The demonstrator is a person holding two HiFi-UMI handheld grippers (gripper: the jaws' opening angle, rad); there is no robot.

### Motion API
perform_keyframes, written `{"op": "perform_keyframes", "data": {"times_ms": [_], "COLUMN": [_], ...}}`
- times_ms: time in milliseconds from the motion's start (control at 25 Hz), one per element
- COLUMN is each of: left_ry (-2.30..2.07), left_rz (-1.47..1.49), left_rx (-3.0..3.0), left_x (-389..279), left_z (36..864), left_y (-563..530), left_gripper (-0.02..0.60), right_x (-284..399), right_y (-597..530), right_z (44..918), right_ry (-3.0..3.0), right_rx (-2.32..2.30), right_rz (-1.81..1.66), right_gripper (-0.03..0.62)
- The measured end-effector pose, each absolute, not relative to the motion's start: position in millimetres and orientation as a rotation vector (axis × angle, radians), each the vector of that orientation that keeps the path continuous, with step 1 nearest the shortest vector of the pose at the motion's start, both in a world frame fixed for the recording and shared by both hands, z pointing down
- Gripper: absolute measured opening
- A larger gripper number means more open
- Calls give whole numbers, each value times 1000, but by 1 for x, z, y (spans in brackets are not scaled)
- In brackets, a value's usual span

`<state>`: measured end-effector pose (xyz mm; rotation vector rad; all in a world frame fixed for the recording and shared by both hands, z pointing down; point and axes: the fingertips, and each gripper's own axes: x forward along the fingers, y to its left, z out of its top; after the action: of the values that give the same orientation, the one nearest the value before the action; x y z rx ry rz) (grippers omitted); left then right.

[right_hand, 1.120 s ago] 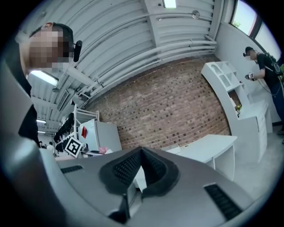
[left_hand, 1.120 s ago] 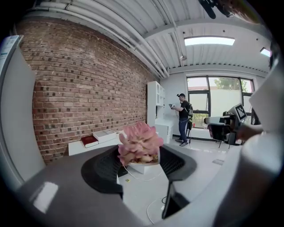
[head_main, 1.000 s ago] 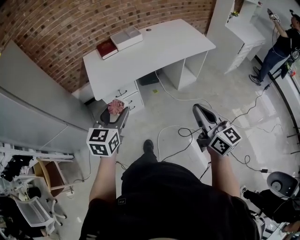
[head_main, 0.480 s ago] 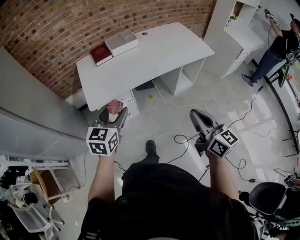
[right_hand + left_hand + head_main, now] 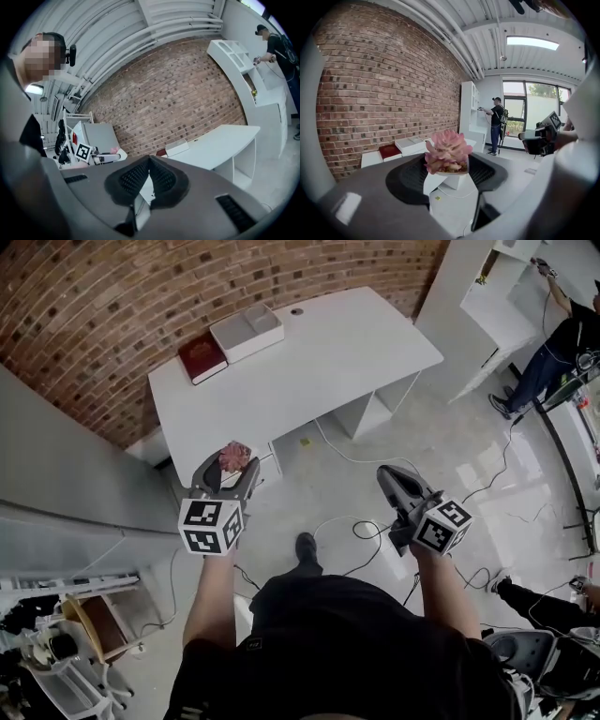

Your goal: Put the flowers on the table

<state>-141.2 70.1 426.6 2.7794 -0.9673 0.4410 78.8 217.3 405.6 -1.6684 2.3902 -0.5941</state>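
Observation:
A small white pot of pink succulent flowers [image 5: 233,457] [image 5: 447,153] sits clamped between the jaws of my left gripper [image 5: 228,471] [image 5: 446,174], held in the air just short of the near edge of the white table [image 5: 309,357] [image 5: 476,143] [image 5: 220,145]. My right gripper [image 5: 391,482] [image 5: 149,176] hangs over the floor to the right, its black pads pressed together with nothing between them. The flower also shows small at the left of the right gripper view, by the left gripper's marker cube [image 5: 82,152].
A red book [image 5: 202,356] and a white box [image 5: 247,331] lie at the table's far left end by the brick wall [image 5: 141,296]. Cables [image 5: 361,521] trail across the floor. A grey cabinet [image 5: 66,474] stands left, a person [image 5: 562,343] works at white shelves far right.
I have stepped closer to the table. The left gripper with the flower pot has moved forward toward the table's near edge. The right gripper stays shut and empty.

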Motion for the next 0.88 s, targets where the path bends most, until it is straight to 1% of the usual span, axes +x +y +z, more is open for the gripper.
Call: {"op": "perform_keyframes", "data": {"times_ms": [160, 480, 880], "left_ry": [-992, -1048, -1052], "left_rz": [365, 345, 364], "left_rx": [2737, 2722, 2720], "left_x": [-149, -168, -151], "left_z": [434, 432, 435], "left_y": [32, -11, -34], "left_gripper": [268, 268, 268], "right_x": [73, 53, 72], "right_y": [179, 117, 71], "right_z": [413, 386, 381], "right_ry": [2472, 2584, 2589], "right_rx": [-1719, -1642, -1574], "right_rz": [-632, -507, -473], "right_gripper": [11, 11, 11]}}
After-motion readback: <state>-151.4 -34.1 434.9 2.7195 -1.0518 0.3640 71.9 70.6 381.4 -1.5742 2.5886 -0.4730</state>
